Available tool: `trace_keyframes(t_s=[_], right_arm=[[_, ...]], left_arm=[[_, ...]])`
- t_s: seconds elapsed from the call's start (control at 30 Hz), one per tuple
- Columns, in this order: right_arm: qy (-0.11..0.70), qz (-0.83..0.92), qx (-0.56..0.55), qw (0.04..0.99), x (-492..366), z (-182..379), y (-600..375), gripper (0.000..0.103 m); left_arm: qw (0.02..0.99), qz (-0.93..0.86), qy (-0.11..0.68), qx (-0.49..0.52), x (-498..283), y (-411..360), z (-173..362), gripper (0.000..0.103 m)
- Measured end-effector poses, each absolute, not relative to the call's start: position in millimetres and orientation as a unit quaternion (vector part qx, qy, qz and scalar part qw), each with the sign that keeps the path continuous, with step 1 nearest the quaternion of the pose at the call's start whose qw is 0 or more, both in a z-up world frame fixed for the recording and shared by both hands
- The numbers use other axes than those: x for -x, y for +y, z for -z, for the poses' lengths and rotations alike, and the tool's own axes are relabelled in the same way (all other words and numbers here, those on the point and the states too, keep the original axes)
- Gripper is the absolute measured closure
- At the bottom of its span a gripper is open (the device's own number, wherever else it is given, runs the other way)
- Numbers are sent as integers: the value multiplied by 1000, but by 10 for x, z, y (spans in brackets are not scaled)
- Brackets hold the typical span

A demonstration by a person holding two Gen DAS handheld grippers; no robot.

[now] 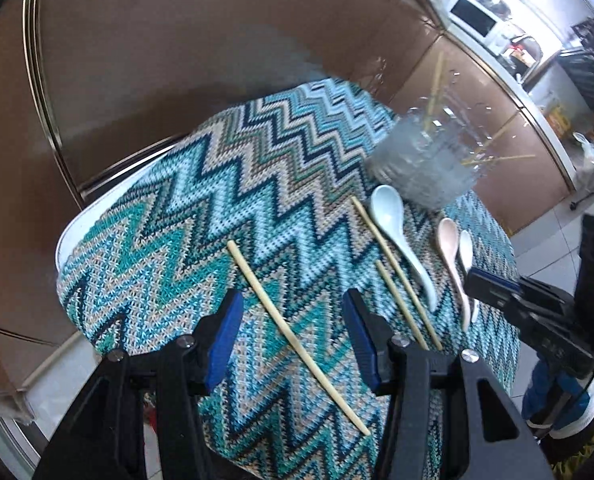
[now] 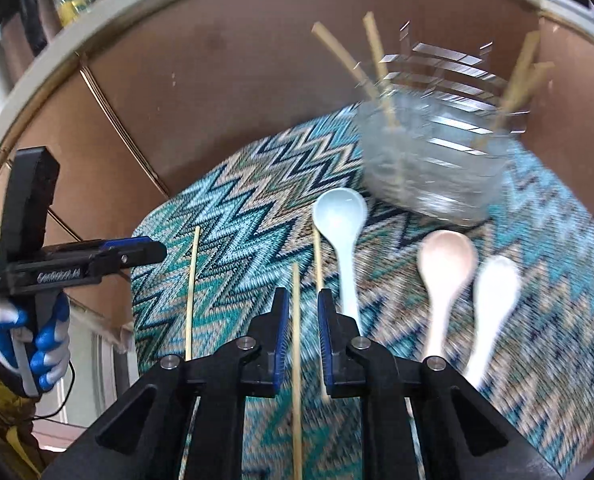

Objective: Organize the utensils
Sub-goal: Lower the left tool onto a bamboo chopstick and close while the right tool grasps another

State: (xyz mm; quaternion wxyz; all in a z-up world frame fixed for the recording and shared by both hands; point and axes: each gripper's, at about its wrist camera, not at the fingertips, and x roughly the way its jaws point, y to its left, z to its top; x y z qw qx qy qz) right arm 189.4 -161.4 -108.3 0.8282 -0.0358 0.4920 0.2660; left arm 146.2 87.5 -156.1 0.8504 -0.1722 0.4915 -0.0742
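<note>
Three bamboo chopsticks and three ceramic spoons lie on a zigzag-patterned cloth [image 1: 169,216]. My left gripper [image 1: 293,300] is open, its blue pads astride a lone chopstick [image 1: 253,276] and above it. My right gripper [image 2: 302,300] is open only narrowly, with a chopstick [image 2: 296,320] in the gap and neither pad pressing on it. Another chopstick [image 2: 318,264] lies just to its right, beside the pale blue spoon [image 2: 343,240]. A pink spoon [image 2: 443,280] and a white spoon [image 2: 493,300] lie further right. A clear glass holder [image 2: 429,160] behind them holds several chopsticks.
The cloth covers a small round table [image 1: 63,236] that stands against brown cabinet panels [image 1: 177,60]. A blue and white gloved hand [image 2: 29,344] holds the left gripper [image 2: 153,248] at the cloth's left edge. A white microwave [image 1: 475,16] sits on a distant counter.
</note>
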Motion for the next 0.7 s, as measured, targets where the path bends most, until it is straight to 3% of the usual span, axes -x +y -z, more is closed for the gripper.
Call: trace_keyframes(t_s=[0.3, 0.7], right_arm=[[570, -269, 14, 776, -2500, 1546, -1264, 91], [587, -253, 15, 769, -2721, 1623, -1193, 90]], left_arm=[[818, 70, 532, 207, -1695, 972, 1790, 54], [790, 66, 564, 230, -1856, 1022, 1903, 57]])
